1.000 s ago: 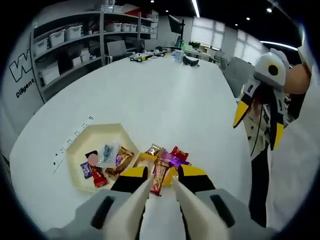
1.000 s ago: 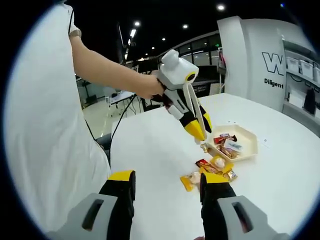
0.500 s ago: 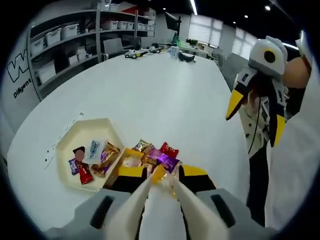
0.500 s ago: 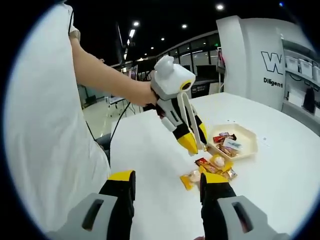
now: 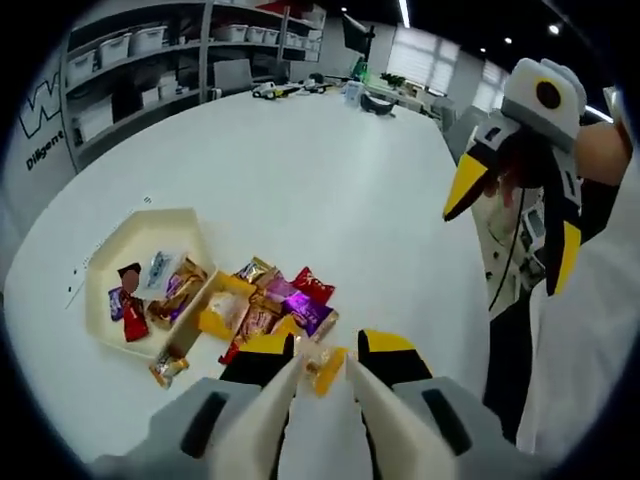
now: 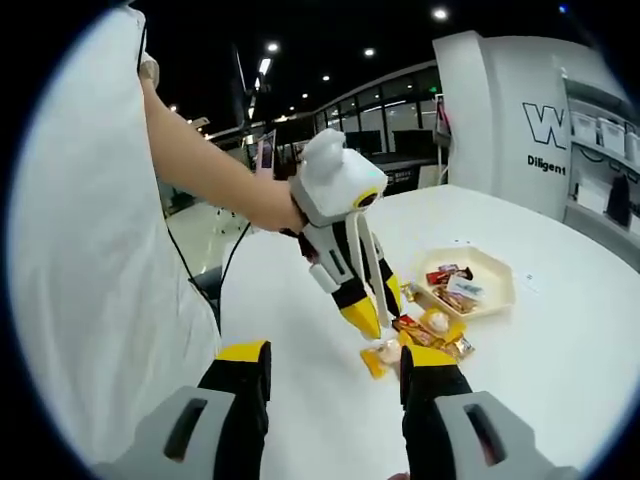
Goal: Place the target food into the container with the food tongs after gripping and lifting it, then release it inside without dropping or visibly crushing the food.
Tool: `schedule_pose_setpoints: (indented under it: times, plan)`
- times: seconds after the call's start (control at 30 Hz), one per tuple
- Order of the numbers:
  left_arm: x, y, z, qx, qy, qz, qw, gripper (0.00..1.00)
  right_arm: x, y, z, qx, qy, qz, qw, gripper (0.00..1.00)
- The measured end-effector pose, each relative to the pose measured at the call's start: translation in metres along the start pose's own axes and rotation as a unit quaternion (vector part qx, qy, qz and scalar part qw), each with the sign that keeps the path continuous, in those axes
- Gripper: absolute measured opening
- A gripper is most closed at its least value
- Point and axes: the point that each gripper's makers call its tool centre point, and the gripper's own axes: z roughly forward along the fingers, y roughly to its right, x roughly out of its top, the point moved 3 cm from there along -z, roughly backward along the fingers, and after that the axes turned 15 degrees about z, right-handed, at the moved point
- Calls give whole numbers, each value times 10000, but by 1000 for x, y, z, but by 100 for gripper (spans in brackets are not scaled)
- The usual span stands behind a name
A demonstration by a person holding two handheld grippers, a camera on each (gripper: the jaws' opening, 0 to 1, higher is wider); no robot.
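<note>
My left gripper (image 5: pixel 322 362) is pinching the tongs (image 5: pixel 300 385) on a candy (image 5: pixel 322 366) beside the pile (image 5: pixel 270 305), tray (image 5: pixel 140 232) nearby. My right gripper (image 6: pixel 335 375) is hanging wide open.

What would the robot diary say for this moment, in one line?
left gripper: tongs closed on yellow candy | right gripper: open, idle | tray: some sweets inside
</note>
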Motion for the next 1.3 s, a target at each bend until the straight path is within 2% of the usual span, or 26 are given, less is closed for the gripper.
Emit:
schedule_pose_setpoints:
  times: [0.27,0.53,0.93,1.03,1.17,1.3]
  plan:
    - [-11,8,9,-140,-118,-54,9998,22,-1,1,-2,-14,-7,6,10000,49]
    - [-15,13,17,-204,-174,-64,9996,22,0,4,-2,-24,-13,6,10000,49]
    - [-33,7,18,-148,-304,-154,9993,22,0,7,-3,-39,-37,11,10000,49]
    - [-34,4,18,-119,-323,-159,9993,22,1,7,-3,-35,-41,20,10000,49]
    - [-25,6,18,-183,-85,-297,9994,22,1,8,-2,-24,-35,22,10000,49]
    - [-24,10,26,-230,-102,-329,9991,22,1,8,-2,-21,-54,13,10000,49]
